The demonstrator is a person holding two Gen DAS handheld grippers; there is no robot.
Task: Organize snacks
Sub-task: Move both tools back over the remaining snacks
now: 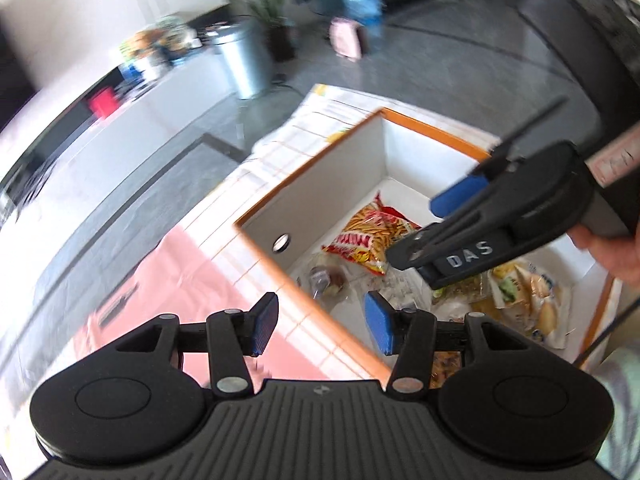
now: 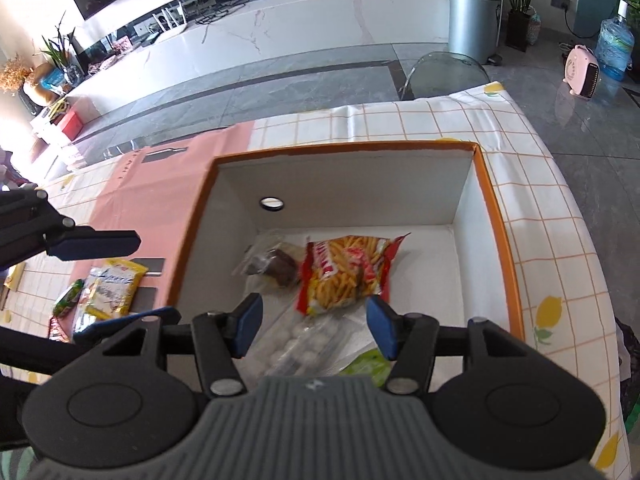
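Observation:
An orange-rimmed white box (image 2: pixel 496 240) stands on the checked tablecloth. Inside lie a red and yellow bag of stick snacks (image 2: pixel 344 276), a clear bag with something brown (image 2: pixel 276 266), a clear pack of white balls (image 2: pixel 296 348) and a green pack (image 2: pixel 368 364). My right gripper (image 2: pixel 315 326) hangs open above these, nothing between its pads. My left gripper (image 1: pixel 322 326) is open and empty over the box's near-left rim (image 1: pixel 280 200). The left wrist view shows the stick snack bag (image 1: pixel 372 236) and the right gripper (image 1: pixel 432 224) above it. A yellow packet (image 2: pixel 112 288) and a green packet (image 2: pixel 68 302) lie outside the box.
A pink mat (image 2: pixel 160 168) lies left of the box on the tablecloth (image 2: pixel 540 208). The table ends close behind the box and to its right. A clear chair (image 2: pixel 444 76) stands at the far edge, with a metal bin (image 2: pixel 474 20) on the floor beyond.

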